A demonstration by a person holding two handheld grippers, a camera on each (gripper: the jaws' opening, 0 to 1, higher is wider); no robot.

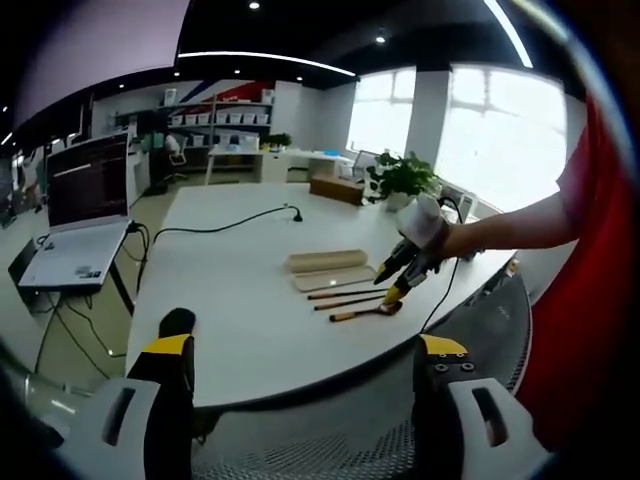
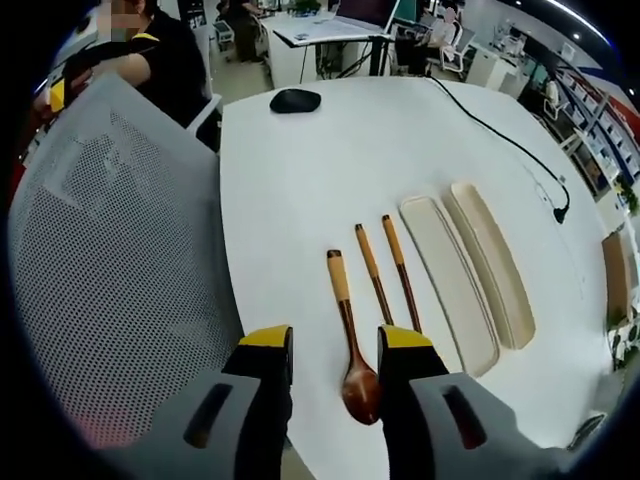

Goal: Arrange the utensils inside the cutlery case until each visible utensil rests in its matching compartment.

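My left gripper has grey plastic jaws with black fingers capped in yellow at the lower frame. My right gripper looks the same. At the right edge, I see a red short sleeve.

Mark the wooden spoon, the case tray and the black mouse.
wooden spoon (image 2: pixel 347 325): right gripper view, mid handle.
case tray (image 2: pixel 450 285): right gripper view, inner floor.
black mouse (image 2: pixel 295 100): right gripper view, top shell.

Bright window glare, strong fisheye bending, perhaps slight edge blur.
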